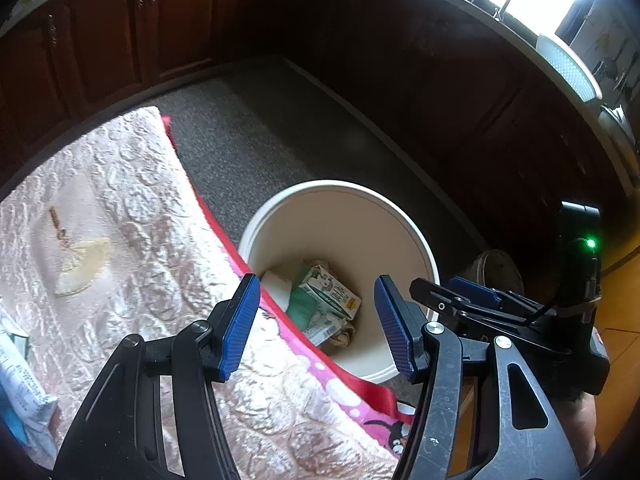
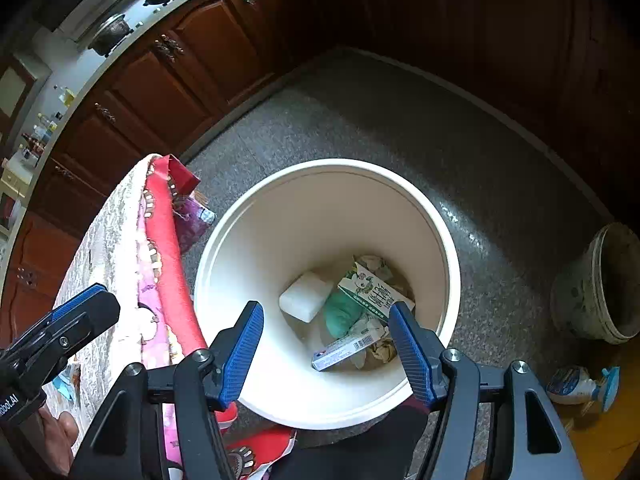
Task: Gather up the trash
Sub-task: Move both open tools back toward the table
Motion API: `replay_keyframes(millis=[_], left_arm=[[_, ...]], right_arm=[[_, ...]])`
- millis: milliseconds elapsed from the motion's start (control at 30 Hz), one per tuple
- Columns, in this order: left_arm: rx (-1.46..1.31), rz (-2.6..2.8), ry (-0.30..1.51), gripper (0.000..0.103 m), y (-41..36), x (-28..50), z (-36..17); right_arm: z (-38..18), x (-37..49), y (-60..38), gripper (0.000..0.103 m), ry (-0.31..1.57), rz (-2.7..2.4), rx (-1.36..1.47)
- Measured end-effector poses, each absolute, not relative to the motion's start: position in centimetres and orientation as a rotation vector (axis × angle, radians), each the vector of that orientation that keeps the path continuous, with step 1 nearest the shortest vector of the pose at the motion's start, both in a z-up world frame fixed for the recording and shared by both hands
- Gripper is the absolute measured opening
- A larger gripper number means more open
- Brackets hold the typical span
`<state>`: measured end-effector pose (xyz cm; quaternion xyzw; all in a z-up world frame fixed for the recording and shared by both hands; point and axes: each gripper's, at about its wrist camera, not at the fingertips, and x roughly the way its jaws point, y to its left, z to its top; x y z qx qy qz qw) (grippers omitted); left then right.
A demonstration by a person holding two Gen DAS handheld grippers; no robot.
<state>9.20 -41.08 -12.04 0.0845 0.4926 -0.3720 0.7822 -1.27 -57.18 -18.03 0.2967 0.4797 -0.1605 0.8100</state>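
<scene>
Jaws of left gripper point(image 1: 316, 320) and right gripper point(image 2: 326, 346) are held apart, empty, above white bin point(image 2: 224, 248); remaining wrapper point(image 1: 20, 380) is seen on bench, nearer left.

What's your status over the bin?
Left gripper and right gripper open, empty, above the white bin. Milk carton, white block, flat box already inside. Nothing blocking.

Surfaces: plastic, cloth, paper, stone, wood

Bucket point(image 2: 320, 216): smooth, matt cream plastic. Table cover point(image 1: 120, 216): quilted, faintly shiny pink cloth. Carton point(image 2: 374, 290): printed paperboard. Floor point(image 2: 360, 120): speckled stone. Cabinets point(image 2: 168, 80): glossy dark wood. Gripper pads point(image 2: 244, 354): ribbed blue.
</scene>
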Motion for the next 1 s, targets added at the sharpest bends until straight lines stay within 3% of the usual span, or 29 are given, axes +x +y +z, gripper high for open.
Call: replay_keyframes(millis=[1000], left_arm=[[0.108, -0.623, 0.894, 0.058, -29.7, 8.0, -6.7]], right_arm=[[-11.4, 0.0, -48.6, 0.067, 0.937, -0.235, 0.462]])
